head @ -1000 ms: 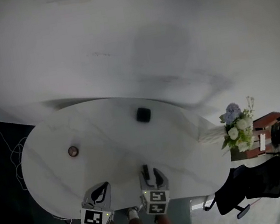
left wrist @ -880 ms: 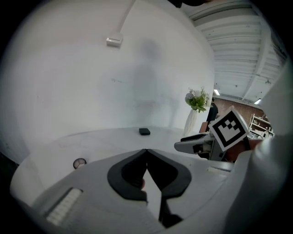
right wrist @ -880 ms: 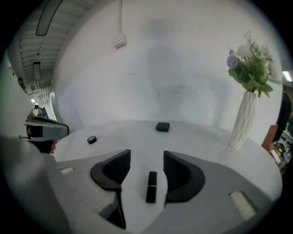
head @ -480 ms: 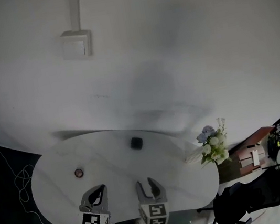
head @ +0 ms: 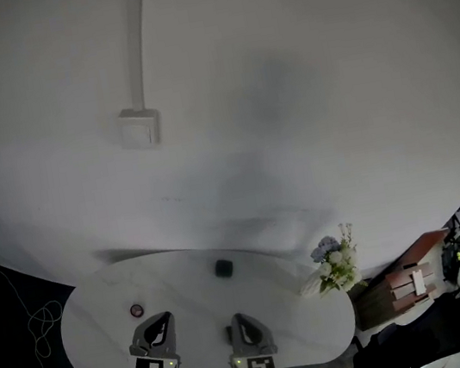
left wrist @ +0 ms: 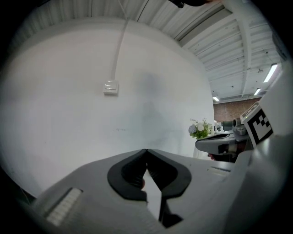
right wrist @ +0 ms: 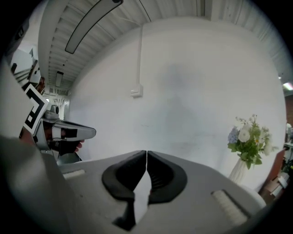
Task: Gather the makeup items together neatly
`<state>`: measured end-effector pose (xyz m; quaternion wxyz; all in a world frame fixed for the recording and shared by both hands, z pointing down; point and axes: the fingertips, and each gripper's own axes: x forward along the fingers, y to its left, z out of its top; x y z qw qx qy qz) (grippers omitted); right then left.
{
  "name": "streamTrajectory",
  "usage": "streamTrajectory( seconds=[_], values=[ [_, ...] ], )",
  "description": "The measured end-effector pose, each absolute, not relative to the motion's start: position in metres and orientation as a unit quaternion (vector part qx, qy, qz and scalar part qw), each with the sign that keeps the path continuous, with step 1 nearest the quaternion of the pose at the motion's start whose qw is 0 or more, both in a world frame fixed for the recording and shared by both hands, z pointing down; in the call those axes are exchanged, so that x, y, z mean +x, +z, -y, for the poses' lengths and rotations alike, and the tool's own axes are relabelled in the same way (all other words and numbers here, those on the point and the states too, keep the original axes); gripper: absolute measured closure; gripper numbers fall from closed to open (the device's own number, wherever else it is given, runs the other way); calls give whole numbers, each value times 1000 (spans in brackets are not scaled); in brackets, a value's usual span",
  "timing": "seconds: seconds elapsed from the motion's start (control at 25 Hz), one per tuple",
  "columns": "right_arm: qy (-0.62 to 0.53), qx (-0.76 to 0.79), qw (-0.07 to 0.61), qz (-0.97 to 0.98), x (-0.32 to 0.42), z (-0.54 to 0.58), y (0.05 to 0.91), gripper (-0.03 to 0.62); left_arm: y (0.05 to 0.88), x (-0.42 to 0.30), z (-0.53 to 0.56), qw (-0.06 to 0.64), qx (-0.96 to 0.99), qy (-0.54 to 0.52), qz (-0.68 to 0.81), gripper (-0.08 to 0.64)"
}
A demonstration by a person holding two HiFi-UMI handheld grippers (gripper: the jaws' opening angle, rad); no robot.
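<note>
The left gripper point(head: 156, 324) and the right gripper point(head: 241, 323) hung side by side over the near edge of the oval white table point(head: 189, 303). Each had its jaws pressed together on nothing, the right one's having just closed, and both gripper views faced the white wall point(right wrist: 192, 91). A small black square case point(head: 223, 268) lay near the table's far edge at about its middle, well apart from a small round reddish pot point(head: 137, 310) toward the left end, while a vase of flowers point(head: 335, 266) stood at the right end.
</note>
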<state>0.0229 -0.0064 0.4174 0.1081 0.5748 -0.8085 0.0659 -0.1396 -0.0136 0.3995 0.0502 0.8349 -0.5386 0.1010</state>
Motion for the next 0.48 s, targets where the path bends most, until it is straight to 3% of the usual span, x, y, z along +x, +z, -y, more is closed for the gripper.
streamTrajectory(
  seconds=[0.48],
  values=[
    [61,559,104,820,6,5,415,588,400,-141,9,46,836,104,537,551]
  ],
)
